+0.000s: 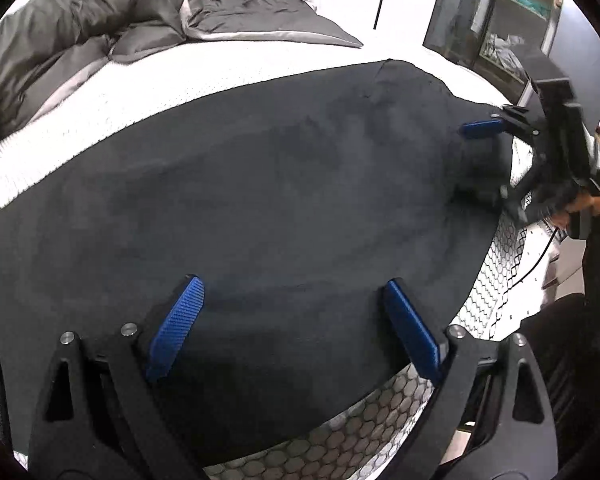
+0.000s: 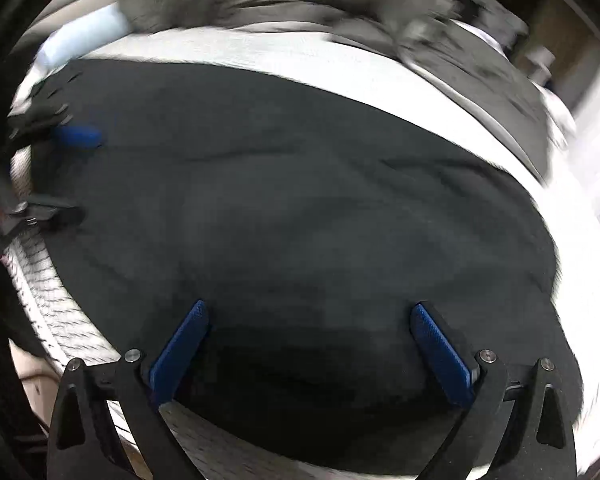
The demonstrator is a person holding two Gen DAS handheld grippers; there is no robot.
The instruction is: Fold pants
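The dark pants point(image 1: 260, 200) lie spread flat across the white mattress point(image 1: 140, 96), filling most of what I see from both wrists. My left gripper point(image 1: 292, 316) hangs over the near edge of the fabric with its jaws spread wide, nothing between them but the cloth lying beneath; I cannot tell whether the blue pads point(image 1: 176, 328) touch the fabric or hang just above it. From that same left view, my right gripper point(image 1: 482, 160) shows at about two o'clock, at the far end of the pants near the mattress edge, one blue pad plainly visible and the other finger dark against the cloth below it, the two standing well apart. In the right wrist view (blurred, so fine detail is lost) the right gripper point(image 2: 308, 344) has its jaws wide as well, with dark cloth filling the space between them and nothing pinched. There my left gripper point(image 2: 74, 172) appears at nine o'clock, at the left end of the garment. The honeycomb-patterned side of the mattress point(image 1: 380, 412) shows at five o'clock in the left view, just beyond the pants' near edge. A rumpled grey duvet point(image 1: 80, 28) is heaped at eleven o'clock, well apart from the pants, with a dark grey pillow point(image 1: 260, 12) beside it at twelve.
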